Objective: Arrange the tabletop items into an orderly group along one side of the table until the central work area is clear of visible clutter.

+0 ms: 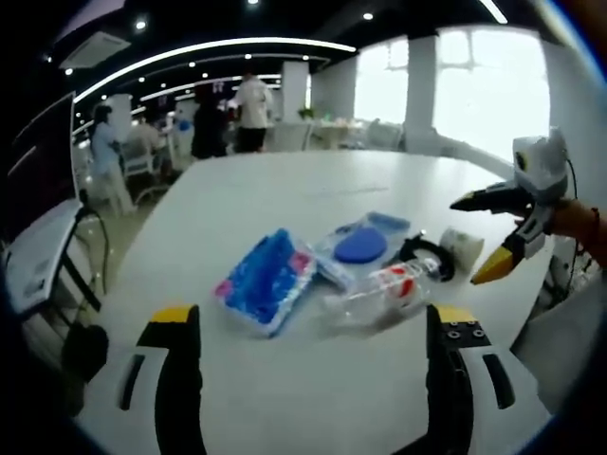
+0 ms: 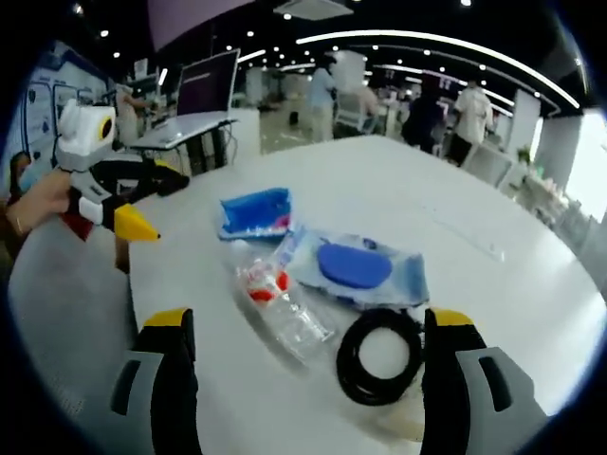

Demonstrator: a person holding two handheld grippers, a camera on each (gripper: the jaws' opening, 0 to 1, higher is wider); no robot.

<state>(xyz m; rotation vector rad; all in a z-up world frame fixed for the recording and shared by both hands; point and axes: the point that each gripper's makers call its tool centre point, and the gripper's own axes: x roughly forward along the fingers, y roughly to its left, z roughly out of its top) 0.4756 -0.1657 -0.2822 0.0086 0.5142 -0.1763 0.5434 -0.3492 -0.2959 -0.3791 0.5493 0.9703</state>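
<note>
Background's pretty busy: a few people (image 1: 252, 112) standing around far desks, a laptop (image 2: 194, 123) open on a side table, big bright windows (image 1: 493, 81), and curved ceiling light strips (image 2: 446, 40).

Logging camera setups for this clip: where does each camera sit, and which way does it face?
Left gripper view: rides the left gripper, facing across the white table at the blue patterned pack, clear plastic bottle and right gripper held in a hand.
Right gripper view: rides the right gripper, facing the black ring, the bottle and the left gripper.
Shared: the pack, the bottle, the blue-lidded wipes packet, seen from opposite sides.
</note>
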